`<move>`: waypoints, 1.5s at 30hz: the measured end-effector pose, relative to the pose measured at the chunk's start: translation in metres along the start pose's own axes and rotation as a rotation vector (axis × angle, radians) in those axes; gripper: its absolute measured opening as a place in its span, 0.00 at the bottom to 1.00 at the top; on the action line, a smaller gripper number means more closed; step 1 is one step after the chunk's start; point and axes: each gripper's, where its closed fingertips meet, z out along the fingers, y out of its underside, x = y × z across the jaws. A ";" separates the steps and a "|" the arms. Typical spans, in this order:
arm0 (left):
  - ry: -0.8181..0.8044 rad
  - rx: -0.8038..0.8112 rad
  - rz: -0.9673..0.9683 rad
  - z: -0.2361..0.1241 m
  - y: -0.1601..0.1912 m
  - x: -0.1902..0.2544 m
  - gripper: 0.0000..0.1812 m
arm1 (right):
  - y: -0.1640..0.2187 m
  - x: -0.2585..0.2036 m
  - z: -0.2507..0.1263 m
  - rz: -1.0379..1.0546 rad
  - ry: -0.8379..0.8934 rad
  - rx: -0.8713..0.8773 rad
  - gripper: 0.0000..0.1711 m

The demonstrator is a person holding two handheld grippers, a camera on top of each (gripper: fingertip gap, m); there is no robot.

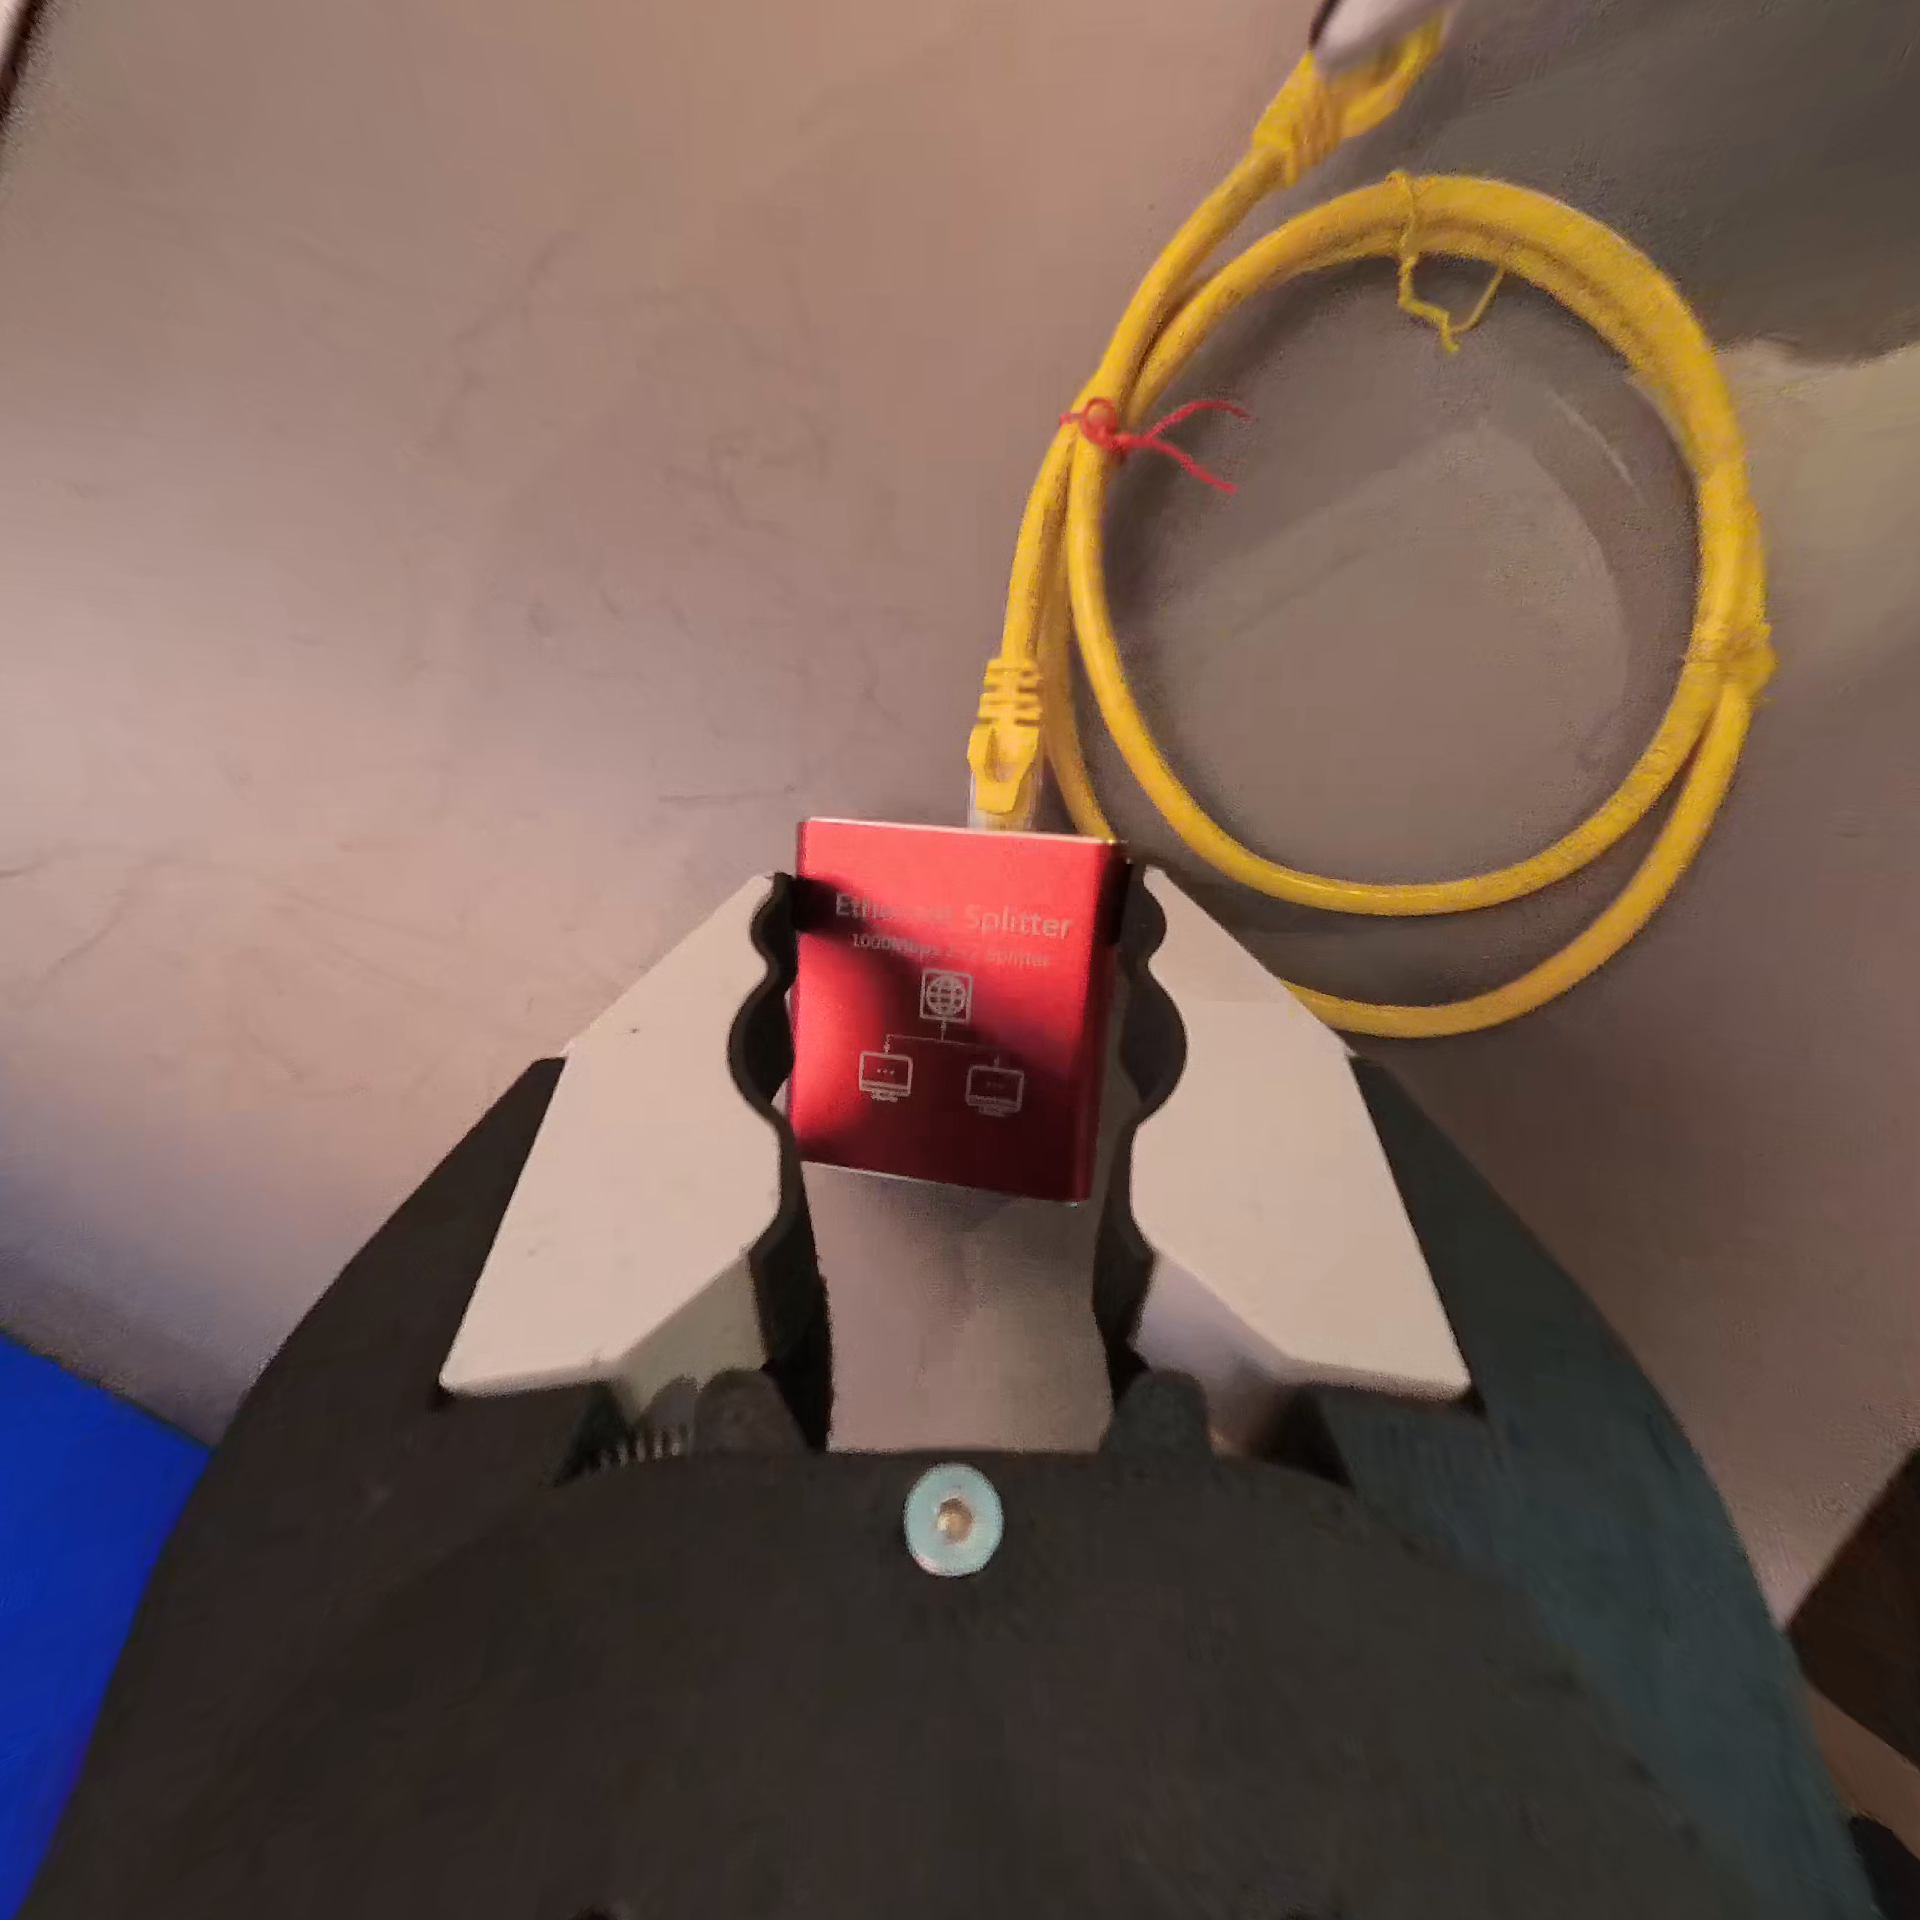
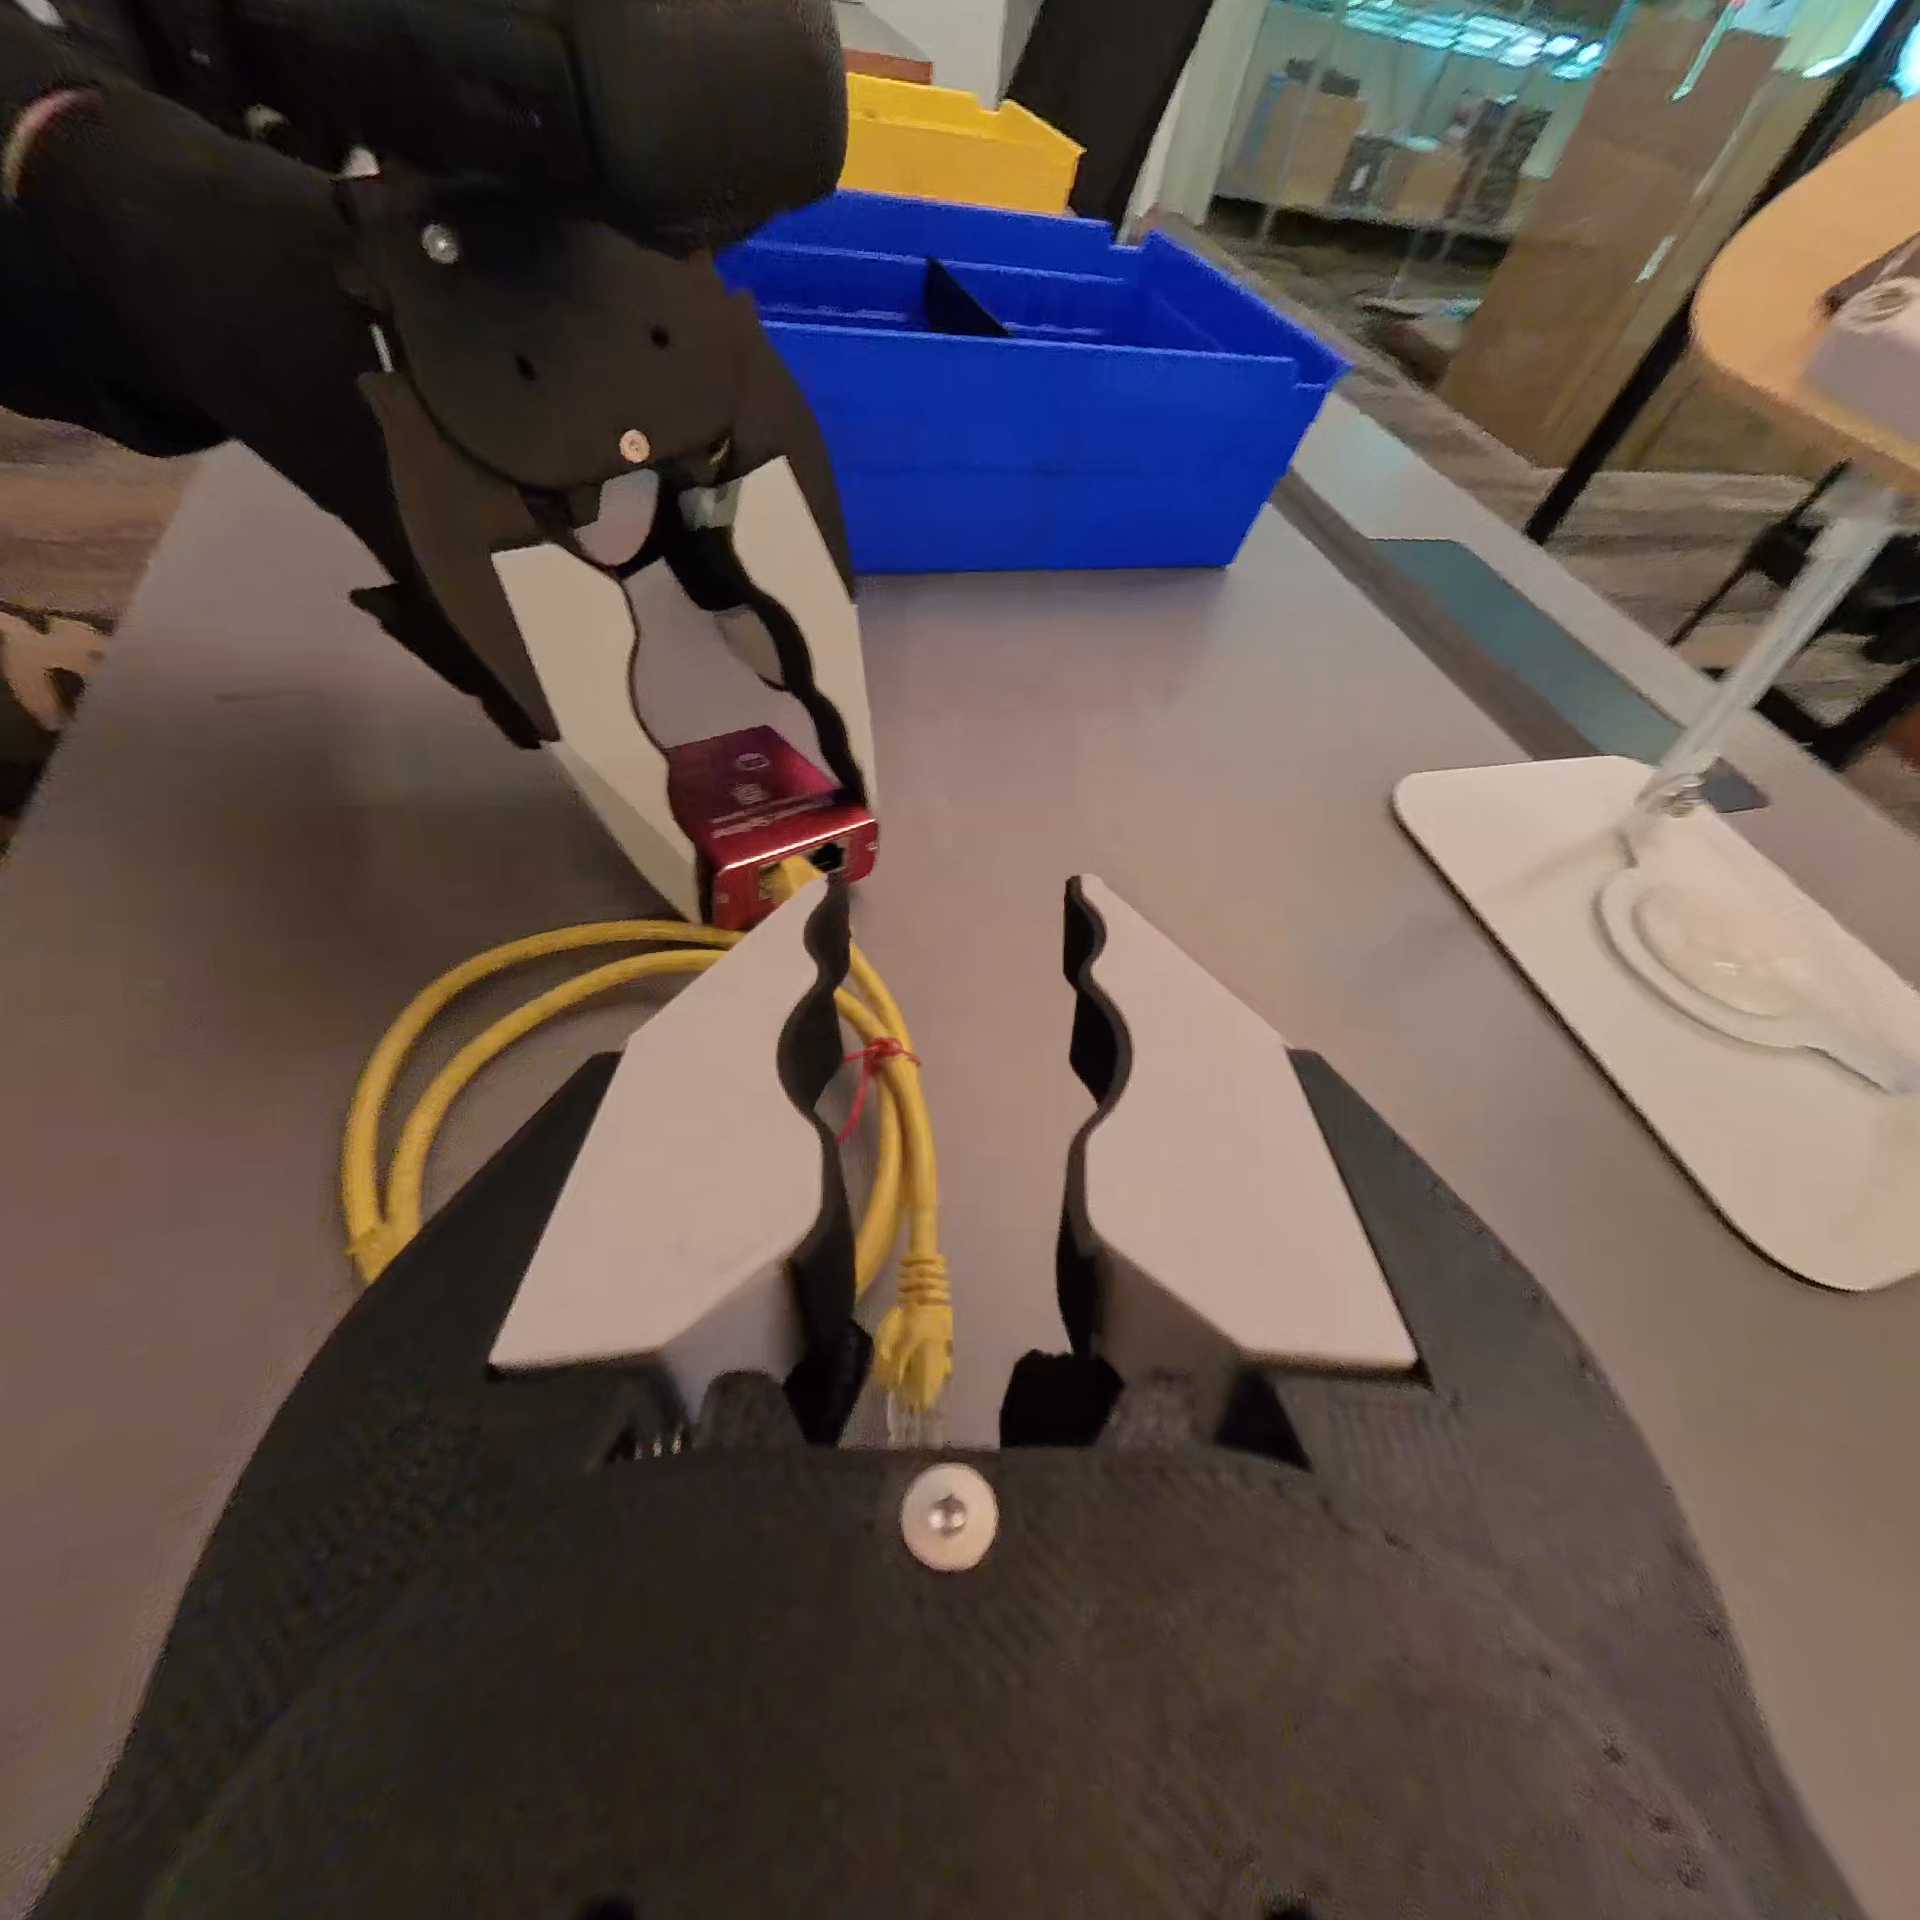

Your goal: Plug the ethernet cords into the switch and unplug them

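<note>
Right gripper (image 2: 951, 894), fingers apart, hovers over the yellow cord's (image 2: 634, 961) loose plug (image 2: 916, 1335); left gripper (image 1: 951, 894) clamps the red switch (image 1: 951, 1008). Bare tabletop (image 2: 1195, 727) stretches rightward.

a smooth grey desk (image 2: 1195, 727) carries everything here. toward its far end stands a deep blue plastic bin (image 2: 1049, 457) with a dark divider inside, and just behind it sits a yellow plastic bin (image 2: 951, 145). on the right side of the desk lies a flat white rounded base plate (image 2: 1538, 935) with a clear stem rising from it at a tilt. beyond the desk is a blurred room with brown cardboard boxes (image 2: 1600, 208).
</note>
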 end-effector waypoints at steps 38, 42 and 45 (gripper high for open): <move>-0.789 -0.049 -0.211 -0.191 0.162 -0.242 0.01 | 0.024 0.027 -0.008 -0.004 0.132 0.074 0.09; -0.881 0.108 -0.222 -0.246 0.136 -0.234 0.01 | 0.021 0.031 -0.012 -0.005 0.156 0.091 0.10; -0.919 0.290 -0.242 -0.291 0.104 -0.219 0.01 | -0.004 0.028 -0.019 -0.007 0.149 0.170 0.15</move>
